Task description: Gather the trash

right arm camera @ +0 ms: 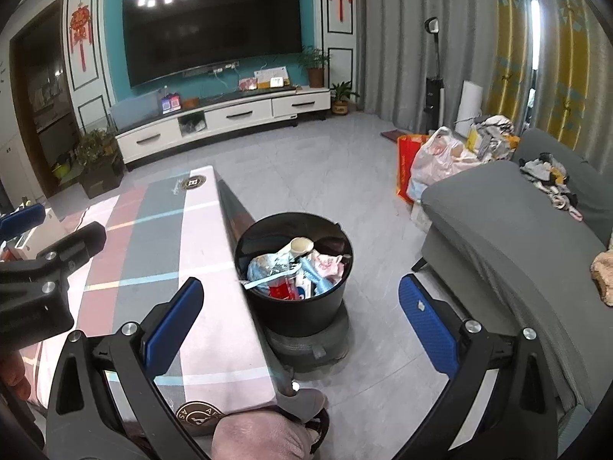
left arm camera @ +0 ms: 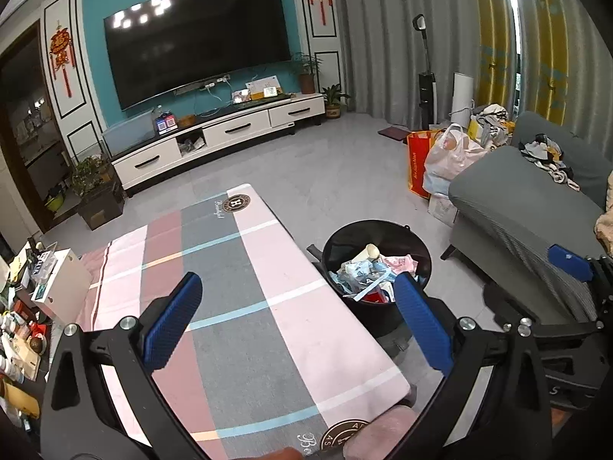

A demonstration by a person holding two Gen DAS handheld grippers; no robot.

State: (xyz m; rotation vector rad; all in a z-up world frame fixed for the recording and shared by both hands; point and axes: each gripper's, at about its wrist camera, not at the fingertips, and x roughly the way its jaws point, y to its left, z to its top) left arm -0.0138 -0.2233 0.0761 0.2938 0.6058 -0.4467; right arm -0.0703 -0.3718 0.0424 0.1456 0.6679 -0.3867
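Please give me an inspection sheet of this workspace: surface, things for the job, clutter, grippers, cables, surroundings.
Surface: table under a pink-grey plaid cloth; no loose trash seen on the cloth.
Job's things: black bin on the floor right of the table, holding wrappers and a cup.
Clutter: boxes and bottles at the table's left end.
Grippers: left gripper open, empty; right gripper open, empty.
Cables: wires under the TV.
Surroundings: grey sofa, bags, curtains.
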